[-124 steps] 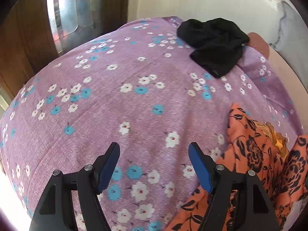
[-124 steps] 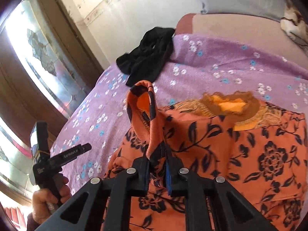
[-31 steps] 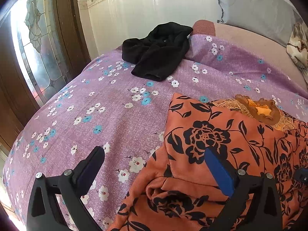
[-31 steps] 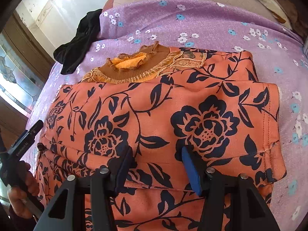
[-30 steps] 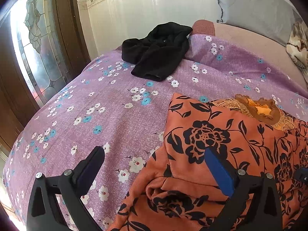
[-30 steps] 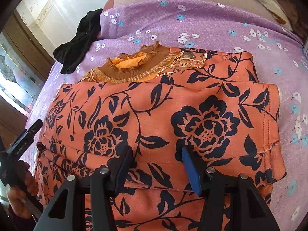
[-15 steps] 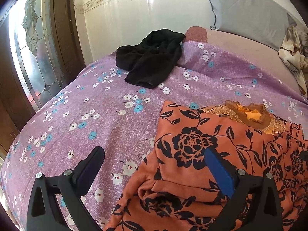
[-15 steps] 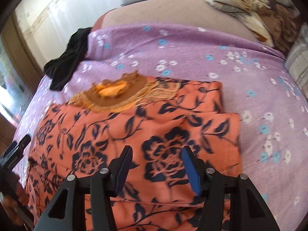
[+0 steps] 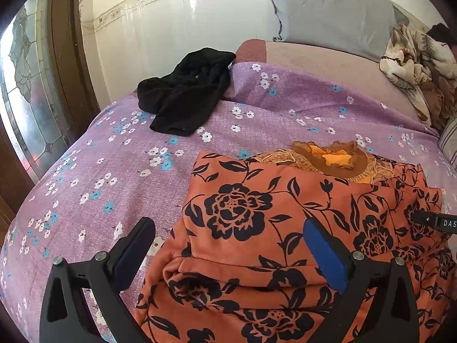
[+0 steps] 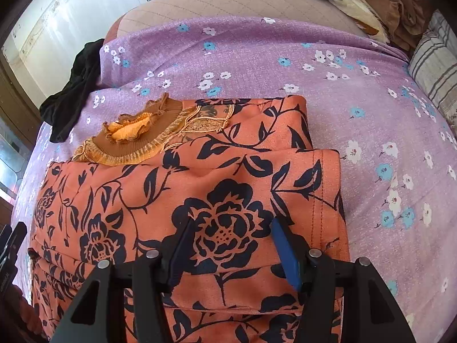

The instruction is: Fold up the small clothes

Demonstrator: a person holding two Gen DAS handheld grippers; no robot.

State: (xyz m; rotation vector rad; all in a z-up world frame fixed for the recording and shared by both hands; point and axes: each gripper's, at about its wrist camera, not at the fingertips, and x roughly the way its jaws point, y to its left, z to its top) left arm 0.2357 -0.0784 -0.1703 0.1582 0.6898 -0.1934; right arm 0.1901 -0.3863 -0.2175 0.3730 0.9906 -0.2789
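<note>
Lying folded on a bed [image 9: 120, 171] covered by a purple sheet with white and blue flowers is an orange top [image 9: 257, 214] printed with black roses, its frilled brown and yellow collar [image 9: 331, 158] at the far edge. Seen from the right wrist, the top's [image 10: 200, 188] sides are turned in over the middle, one stitched hem running down the right. Left tongs [image 9: 228, 250] hang spread wide above the near left part of the top, one finger over the sheet, the other over the fabric, pinching nothing. Right tongs [image 10: 228, 245] hover over a large black rose, their jaws parted and opening, with nothing between them. A crumpled black garment [image 9: 185, 94] sits well apart at the far side of the bed, near a pale tiled wall [image 9: 177, 31]. A grey pillow [image 9: 328, 14] leans at the head of the bed, a patterned blanket [image 9: 417, 65] bunched beside it. At the left, a wooden door [image 9: 68, 51] stands beside patterned glass.
</note>
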